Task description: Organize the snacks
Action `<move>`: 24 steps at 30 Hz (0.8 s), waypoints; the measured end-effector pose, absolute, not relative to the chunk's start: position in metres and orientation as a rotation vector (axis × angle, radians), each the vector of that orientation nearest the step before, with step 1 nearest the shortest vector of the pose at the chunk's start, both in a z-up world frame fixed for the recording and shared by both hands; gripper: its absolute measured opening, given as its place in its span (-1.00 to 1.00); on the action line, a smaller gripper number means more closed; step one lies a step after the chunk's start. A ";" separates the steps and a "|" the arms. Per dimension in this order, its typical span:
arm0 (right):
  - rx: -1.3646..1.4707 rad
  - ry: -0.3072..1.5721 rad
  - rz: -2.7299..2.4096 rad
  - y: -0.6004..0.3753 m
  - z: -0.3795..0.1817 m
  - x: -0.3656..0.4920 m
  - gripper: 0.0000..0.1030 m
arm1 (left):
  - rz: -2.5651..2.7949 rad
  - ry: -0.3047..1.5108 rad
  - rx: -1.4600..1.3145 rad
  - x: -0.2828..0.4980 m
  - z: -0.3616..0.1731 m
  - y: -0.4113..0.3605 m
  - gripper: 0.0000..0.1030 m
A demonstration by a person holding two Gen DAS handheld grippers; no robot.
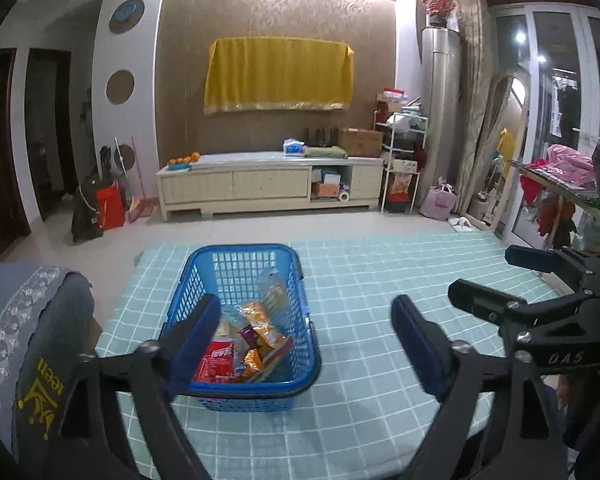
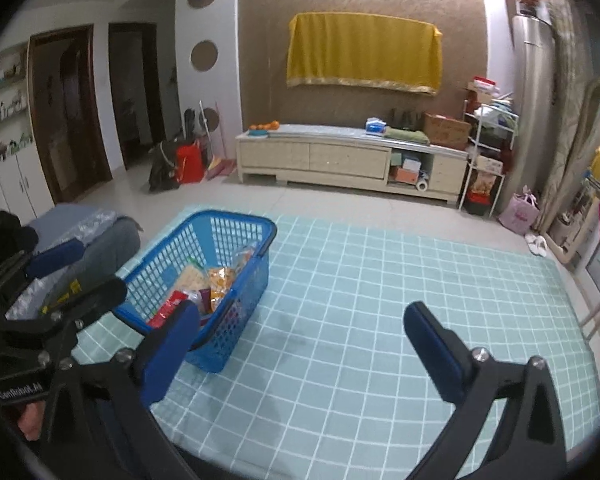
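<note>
Left wrist view: my left gripper (image 1: 304,344) and right gripper (image 2: 302,344) both gape wide, empty. Snack packets (image 1: 244,344) sit in the blue plastic lattice basket (image 1: 304,292) on the checked mint tablecloth (image 2: 380,300). Organizing seems finished; next I'd withdraw.

A lived-in home, the sitting room by the look of it. At twelve o'clock a long cream TV cabinet (image 1: 270,184) stands against a brown patterned feature wall (image 1: 180,80), a yellow cloth (image 1: 279,78) draped over what hangs above it — a bowl of oranges (image 1: 184,160) sits on its left end. Dark wooden doors (image 2: 70,112) at ten o'clock, brooms (image 1: 130,176) propped in the corner, a laundry rack (image 1: 556,184) with clothes at two o'clock, slippers (image 1: 460,223) on the tiled floor — ordinary household clutter.
</note>
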State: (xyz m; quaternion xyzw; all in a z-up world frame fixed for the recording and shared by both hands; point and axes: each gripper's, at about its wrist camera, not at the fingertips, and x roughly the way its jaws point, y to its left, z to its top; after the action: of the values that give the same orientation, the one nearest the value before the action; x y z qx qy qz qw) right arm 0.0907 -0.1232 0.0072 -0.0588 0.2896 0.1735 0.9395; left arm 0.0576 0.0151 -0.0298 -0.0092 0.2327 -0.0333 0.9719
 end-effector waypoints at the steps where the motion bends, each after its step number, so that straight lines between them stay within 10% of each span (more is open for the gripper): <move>1: -0.111 0.583 0.353 -0.127 0.012 0.085 1.00 | -0.066 0.457 -0.015 0.052 -0.025 0.012 0.91; 24: -0.057 0.540 0.345 -0.148 0.035 0.021 1.00 | -0.075 0.425 0.035 0.014 -0.005 -0.001 1.00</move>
State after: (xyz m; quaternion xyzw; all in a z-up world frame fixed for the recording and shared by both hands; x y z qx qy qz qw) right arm 0.0214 -0.1479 0.0354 -0.0280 0.2654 0.1696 0.9487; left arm 0.0138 -0.0006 -0.0049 0.0172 0.2109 -0.0373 0.9766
